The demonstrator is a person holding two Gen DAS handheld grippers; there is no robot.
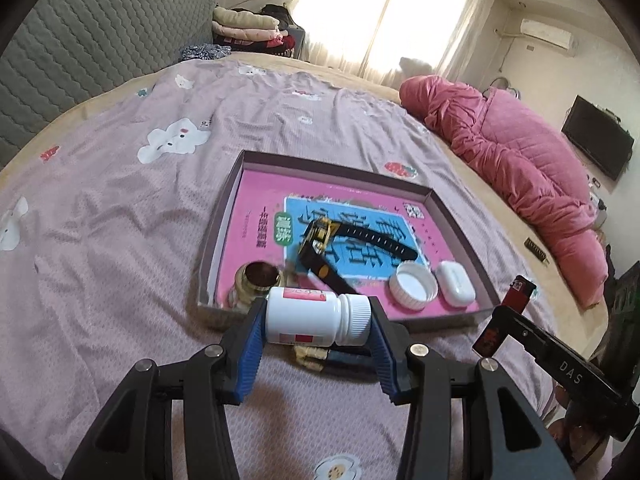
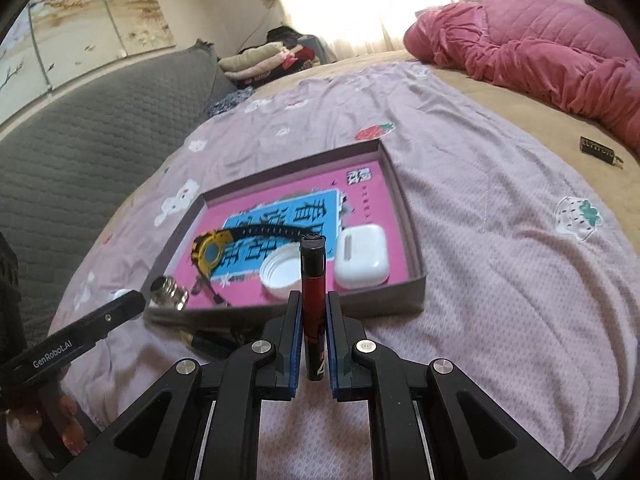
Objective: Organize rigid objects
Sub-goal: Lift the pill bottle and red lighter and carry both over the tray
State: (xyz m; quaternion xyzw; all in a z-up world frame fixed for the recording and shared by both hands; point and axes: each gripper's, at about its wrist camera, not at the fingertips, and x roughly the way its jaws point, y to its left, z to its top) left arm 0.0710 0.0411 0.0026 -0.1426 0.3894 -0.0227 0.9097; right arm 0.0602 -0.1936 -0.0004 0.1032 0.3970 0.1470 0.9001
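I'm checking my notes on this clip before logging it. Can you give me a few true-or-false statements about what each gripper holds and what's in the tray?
1. The left gripper holds a white pill bottle. True.
2. The right gripper is empty. False: its jaws clamp a red-and-black lighter.
3. The watch lies inside the tray. True.
4. The white earbud case lies on the bedsheet outside the tray. False: it is in the tray.

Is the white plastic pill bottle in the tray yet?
Out. The white plastic pill bottle lies sideways, clamped by the left gripper, before the shallow cardboard tray's near wall.
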